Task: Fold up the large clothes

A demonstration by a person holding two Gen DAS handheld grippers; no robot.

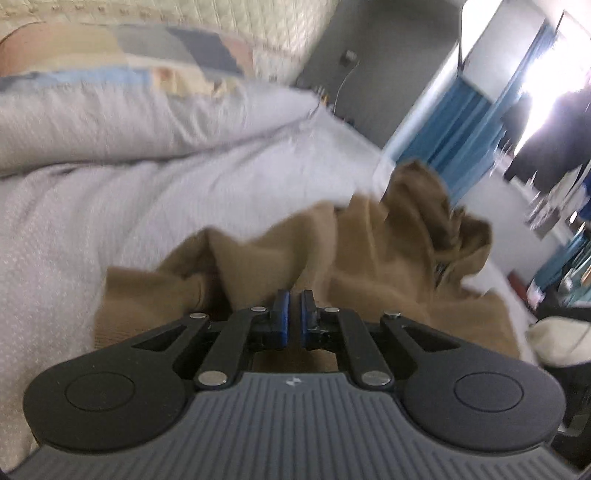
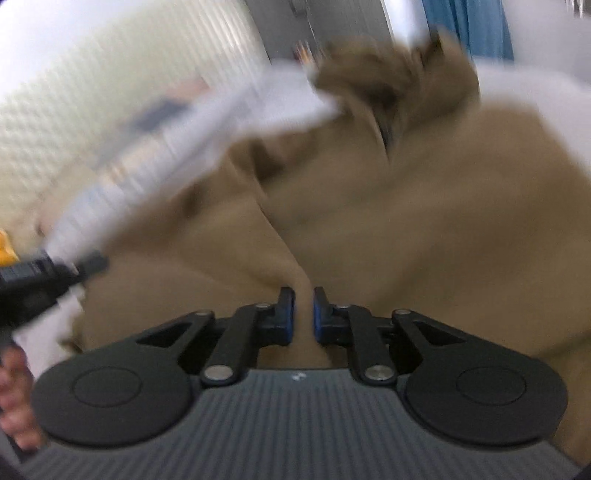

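The crumpled tan knitted garment [image 1: 369,258] was spread across the pale grey bedcover [image 1: 110,206], filling each frame's centre. Its folds were pinched by the left gripper [image 1: 291,310] and the right gripper [image 2: 303,314].

Bed [image 1: 92,221], pale lilac cover, carrying crumpled tan garment [image 1: 369,258]; pillow [image 1: 129,125] lying beyond garment, toward quilted headboard [image 1: 258,22].
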